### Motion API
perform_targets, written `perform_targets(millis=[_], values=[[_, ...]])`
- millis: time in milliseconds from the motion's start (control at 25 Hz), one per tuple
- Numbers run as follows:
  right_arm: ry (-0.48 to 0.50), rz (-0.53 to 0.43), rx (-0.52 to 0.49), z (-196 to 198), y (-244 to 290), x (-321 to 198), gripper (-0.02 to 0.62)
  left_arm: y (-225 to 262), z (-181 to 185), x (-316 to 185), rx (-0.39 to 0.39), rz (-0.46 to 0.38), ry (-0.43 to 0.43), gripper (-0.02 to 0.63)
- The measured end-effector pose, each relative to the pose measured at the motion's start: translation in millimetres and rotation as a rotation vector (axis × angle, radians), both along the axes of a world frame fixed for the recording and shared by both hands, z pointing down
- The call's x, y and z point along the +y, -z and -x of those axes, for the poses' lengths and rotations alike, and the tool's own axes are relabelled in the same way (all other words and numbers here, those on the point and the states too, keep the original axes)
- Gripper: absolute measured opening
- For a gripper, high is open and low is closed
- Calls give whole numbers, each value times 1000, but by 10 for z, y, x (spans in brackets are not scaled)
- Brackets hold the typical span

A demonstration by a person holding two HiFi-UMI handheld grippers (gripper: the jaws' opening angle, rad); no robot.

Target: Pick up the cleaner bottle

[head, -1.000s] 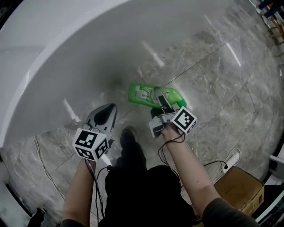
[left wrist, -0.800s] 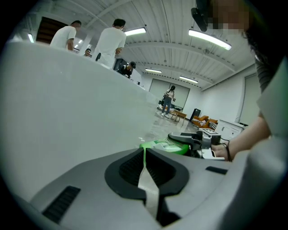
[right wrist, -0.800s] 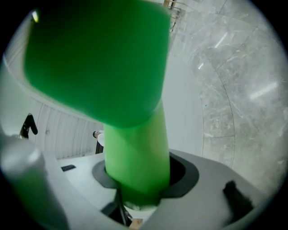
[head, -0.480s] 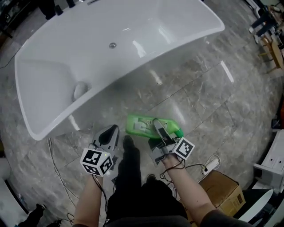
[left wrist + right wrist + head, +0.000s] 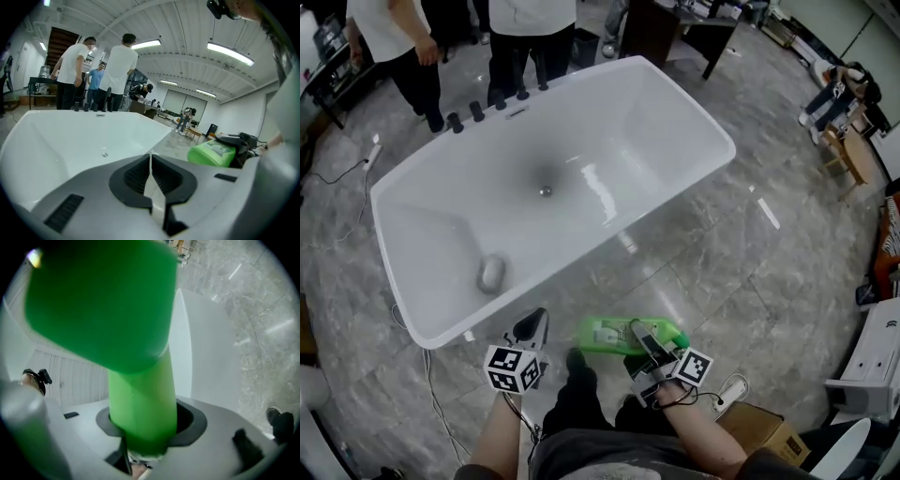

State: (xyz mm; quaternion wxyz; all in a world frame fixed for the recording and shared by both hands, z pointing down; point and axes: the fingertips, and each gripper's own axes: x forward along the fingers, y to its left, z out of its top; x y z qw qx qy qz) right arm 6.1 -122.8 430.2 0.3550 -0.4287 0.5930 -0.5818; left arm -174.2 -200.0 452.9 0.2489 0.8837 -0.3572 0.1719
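Right tongs have the cleaner bottle; left tongs are shut and empty.

Lower centre of the head view: the right gripper [image 5: 645,349] is clamped on the narrow neck of the green cleaner bottle [image 5: 617,335], jaws partly apart to fit it. The bottle lies sideways, its body pointing to the frame's left, over the grey marble floor [image 5: 741,262]. Just left of it, the left gripper [image 5: 532,328] has its jaws pressed together with nothing between them, aimed at the white bathtub [image 5: 609,122] filling the upper middle.
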Motion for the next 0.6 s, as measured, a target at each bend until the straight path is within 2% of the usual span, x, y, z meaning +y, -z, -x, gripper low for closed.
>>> perform_targets(millis=[120, 320, 400, 600], values=[[11, -31, 13, -163, 186, -139, 193, 237, -88, -104, 17, -17, 41, 25], [62, -84, 30, -625, 458, -229, 193, 504, -535, 72, -10, -71, 82, 25], [111, -78, 40, -811, 506, -217, 195, 606, -716, 163, -10, -98, 142, 25], [279, -64, 59, -1211, 547, 20, 195, 776, -1123, 592, 52, -133, 318, 25]])
